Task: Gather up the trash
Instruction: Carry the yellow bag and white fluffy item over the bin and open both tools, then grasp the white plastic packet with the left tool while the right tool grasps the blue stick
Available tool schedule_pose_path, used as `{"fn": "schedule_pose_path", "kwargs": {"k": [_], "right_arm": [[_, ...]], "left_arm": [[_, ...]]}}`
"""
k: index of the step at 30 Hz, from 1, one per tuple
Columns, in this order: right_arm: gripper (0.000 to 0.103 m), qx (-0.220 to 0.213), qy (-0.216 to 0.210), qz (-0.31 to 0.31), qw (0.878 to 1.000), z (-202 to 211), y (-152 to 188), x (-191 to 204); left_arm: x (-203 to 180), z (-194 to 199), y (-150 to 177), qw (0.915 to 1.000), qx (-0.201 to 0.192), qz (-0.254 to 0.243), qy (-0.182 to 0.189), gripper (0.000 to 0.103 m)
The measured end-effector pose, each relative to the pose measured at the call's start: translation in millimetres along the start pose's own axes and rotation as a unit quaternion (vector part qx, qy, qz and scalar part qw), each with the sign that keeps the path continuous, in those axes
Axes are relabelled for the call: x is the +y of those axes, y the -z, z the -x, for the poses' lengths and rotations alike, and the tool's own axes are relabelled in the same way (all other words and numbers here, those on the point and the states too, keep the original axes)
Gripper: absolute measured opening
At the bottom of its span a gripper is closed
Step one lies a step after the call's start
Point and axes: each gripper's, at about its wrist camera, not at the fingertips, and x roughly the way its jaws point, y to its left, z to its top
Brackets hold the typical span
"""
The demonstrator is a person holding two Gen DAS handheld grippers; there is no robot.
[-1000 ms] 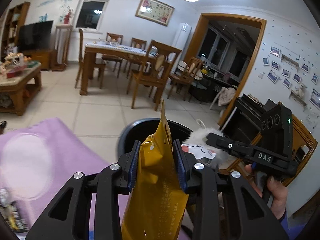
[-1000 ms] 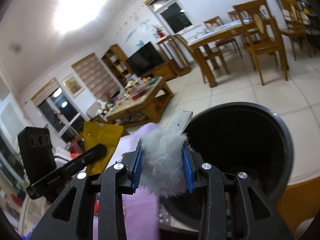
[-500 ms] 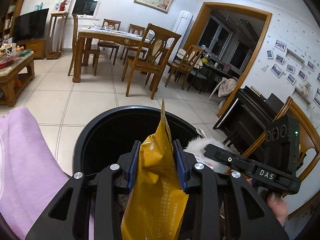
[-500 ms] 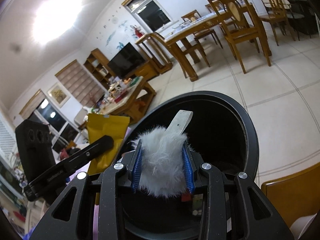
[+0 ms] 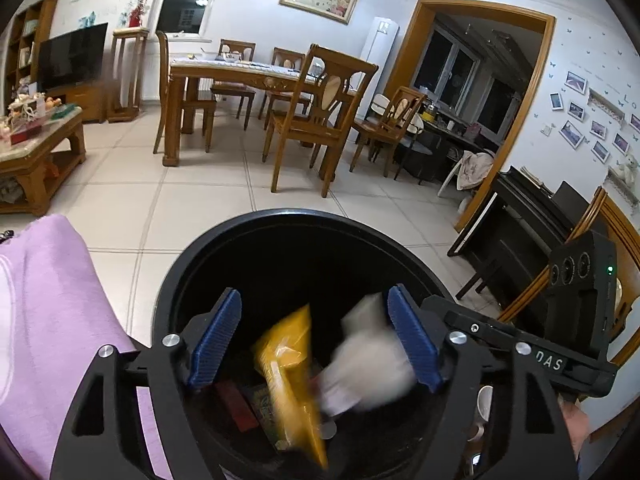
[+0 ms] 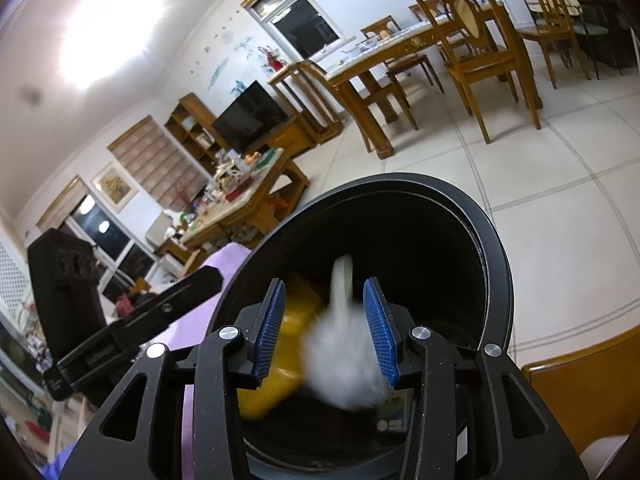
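Yellow pouch (image 5: 294, 376) and white fluffy item (image 5: 370, 372), both blurred, inside black bin (image 5: 208, 248).

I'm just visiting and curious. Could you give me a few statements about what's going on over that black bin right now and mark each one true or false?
1. The left claw is clamped on the yellow pouch. False: its jaws are opening and the blurred pouch sits free between them, inside the black bin.
2. The white fluffy item lies between the right claw's blue pads. True; those jaws are opening too.
3. The bin is otherwise empty. False: other scraps lie at its bottom.
4. A purple cloth lies beside the bin. True.
5. The bin stands on the dining table. False: the table is far behind, across the tiled floor.
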Motion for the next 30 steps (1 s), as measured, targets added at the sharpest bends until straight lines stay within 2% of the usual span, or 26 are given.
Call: {"fn": "schedule_pose_path", "kwargs": {"k": [4,10,14,15,17,19,22,25,30], "right_arm": [[0.05,-0.003,0.001,0.005,1.0,2,0,10],[0.05,0.0,-0.01,0.031,0.999,3,1,41],[0.05,0.014,-0.024,0.063,0.998,-2,11,85],[0.053,0.019,-0.028,0.07,0.997,-3,12,99],[0.065,0.028,-0.039,0.084,0.995,-8,19,123],[0.066,0.043,-0.051,0.105,0.992,-15,31,152],[0.075,0.075,-0.066,0.142,0.985,-30,54,198],[0.076,0.1,-0.074,0.175,0.977,-41,81,241],[0.076,0.135,-0.096,0.225,0.96,-62,121,307]], "left_arm": [[0,17,-1,1.0,-0.008,0.003,0.004,0.078],[5,66,5,0.9994,-0.032,0.009,0.006,0.08],[23,114,18,0.9985,-0.05,0.017,-0.011,0.08],[28,122,21,0.9983,-0.053,0.022,-0.013,0.08],[46,152,30,0.9969,-0.064,0.037,-0.027,0.08],[66,183,42,0.9946,-0.077,0.051,-0.048,0.08],[95,228,64,0.9896,-0.09,0.068,-0.089,0.08],[129,267,90,0.9819,-0.098,0.101,-0.126,0.08],[190,309,131,0.9683,-0.095,0.183,-0.141,0.078]]}}
